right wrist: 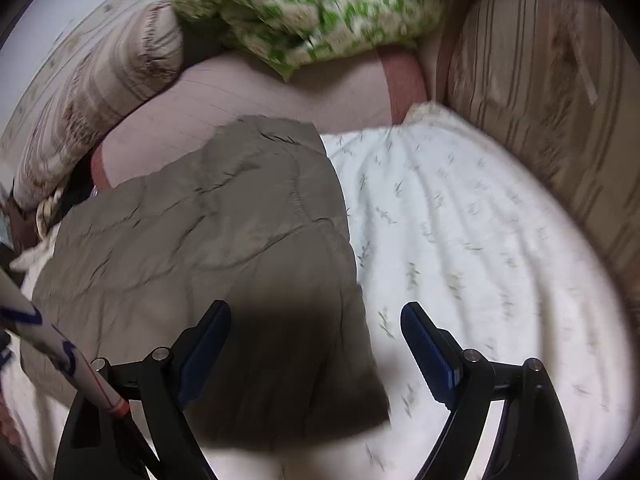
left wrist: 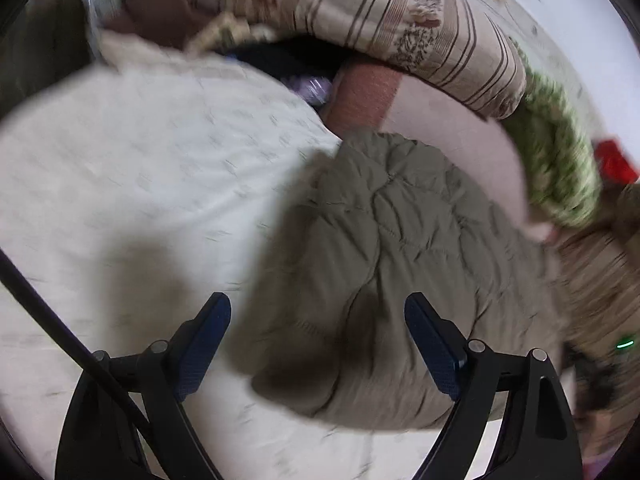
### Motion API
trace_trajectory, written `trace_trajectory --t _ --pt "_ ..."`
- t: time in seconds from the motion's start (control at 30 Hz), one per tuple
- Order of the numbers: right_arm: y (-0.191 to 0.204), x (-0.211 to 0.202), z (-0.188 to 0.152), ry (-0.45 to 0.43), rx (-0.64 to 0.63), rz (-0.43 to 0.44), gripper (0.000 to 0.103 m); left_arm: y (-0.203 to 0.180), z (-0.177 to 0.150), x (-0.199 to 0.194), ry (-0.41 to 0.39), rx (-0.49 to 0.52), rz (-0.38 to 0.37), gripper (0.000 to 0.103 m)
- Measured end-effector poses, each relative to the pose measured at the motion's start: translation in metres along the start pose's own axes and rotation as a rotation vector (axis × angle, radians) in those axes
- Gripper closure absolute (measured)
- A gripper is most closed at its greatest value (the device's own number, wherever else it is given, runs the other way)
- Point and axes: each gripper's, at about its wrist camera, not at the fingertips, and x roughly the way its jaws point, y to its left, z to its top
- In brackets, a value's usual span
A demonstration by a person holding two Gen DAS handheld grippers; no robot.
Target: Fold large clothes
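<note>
1. We saw the white printed bedsheet (right wrist: 460, 216) spread under both tools, with the striped bedding (left wrist: 400, 12) and the green patterned pillow (right wrist: 304, 4) well ahead of them.
2. The olive quilted jacket (left wrist: 380, 248) lay bunched on the sheet, straight ahead of our left gripper (left wrist: 318, 338) and ahead-left of our right gripper (right wrist: 316, 338); its long axis seemed to run away from both.
3. Both grippers hung wide open and held nothing; we judged the left squarer over the cloth, hence nearer.
</note>
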Motion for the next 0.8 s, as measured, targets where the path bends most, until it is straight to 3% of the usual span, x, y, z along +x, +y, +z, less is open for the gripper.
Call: trace_trajectory --t 0.07,0.13,0.2,0.23,0.33,0.37,0.4,0.43,0.5,0.6,0.73,0.8 --pt "-0.010 0.023 0.006 0.042 0.041 0.042 0.010 0.001 0.004 0.028 0.085 0.021 -0.091 0.015" --pt "-0.021 0.042 0.011 0.084 0.086 0.104 0.007 -0.004 0.002 0.046 0.119 0.067 -0.122 0.015" --pt "-0.027 0.059 0.015 0.123 0.125 0.185 0.005 -0.012 -0.001 0.059 0.157 0.090 -0.202 0.014" --pt "-0.028 0.064 0.016 0.137 0.133 0.218 0.005 -0.017 -0.002 0.065 0.171 0.102 -0.213 0.006" --pt "-0.029 0.084 0.016 0.193 0.162 0.346 0.005 -0.030 -0.011 0.083 0.186 0.136 -0.165 0.003" --pt "-0.029 0.089 0.014 0.207 0.182 0.387 0.009 -0.035 -0.014 0.084 0.186 0.138 -0.154 0.003" --pt "-0.029 0.091 0.012 0.212 0.203 0.435 0.027 -0.038 -0.015 0.082 0.184 0.133 -0.157 0.006" --pt "-0.026 0.092 0.010 0.214 0.216 0.476 0.031 -0.042 -0.014 0.077 0.191 0.120 -0.180 0.016" --pt "-0.016 0.083 0.011 0.188 0.210 0.466 0.046 -0.053 -0.009 0.059 0.159 0.134 -0.210 0.024" --pt "0.001 0.056 0.017 0.135 0.148 0.445 0.060 -0.072 -0.001 0.018 0.076 0.173 -0.258 0.036" --pt "0.012 0.018 0.023 0.076 0.088 0.488 0.064 -0.083 -0.005 -0.020 0.024 0.233 -0.298 0.043" --pt "0.016 0.007 0.016 0.080 0.051 0.490 0.064 -0.082 -0.016 -0.019 0.033 0.257 -0.242 0.043"
